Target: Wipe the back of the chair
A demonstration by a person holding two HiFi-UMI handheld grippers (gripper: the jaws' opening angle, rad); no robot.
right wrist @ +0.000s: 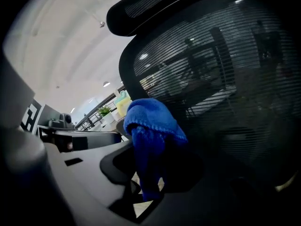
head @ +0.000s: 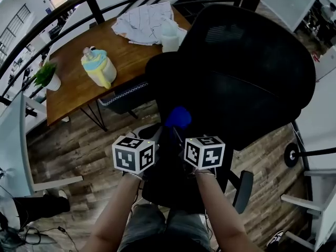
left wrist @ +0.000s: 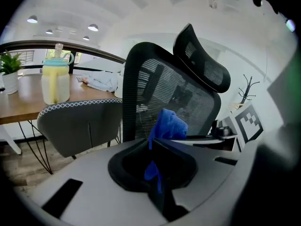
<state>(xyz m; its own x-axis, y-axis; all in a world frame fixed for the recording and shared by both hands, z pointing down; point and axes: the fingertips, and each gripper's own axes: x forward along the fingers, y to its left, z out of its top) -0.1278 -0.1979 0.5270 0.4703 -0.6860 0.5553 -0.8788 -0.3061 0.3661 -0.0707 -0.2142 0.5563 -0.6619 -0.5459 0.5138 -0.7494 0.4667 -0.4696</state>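
- I'm holding the soft, light blue cloth [head: 178,116], pinched by the closed left gripper [left wrist: 156,142] and, it seems, also by the right gripper [right wrist: 149,147].
- The mesh chair back [head: 252,72] is standing just ahead; I'm expecting it to flex and roll away, so I'm judging light pressure best.

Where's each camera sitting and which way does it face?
Head view: on the head, steeply down onto the black chair; forearms, left gripper, right gripper show.
Left gripper view: rides that gripper, faces the chair's back; jaws shut on blue cloth.
Right gripper view: rides that gripper, close to the mesh; jaws hold the same cloth.
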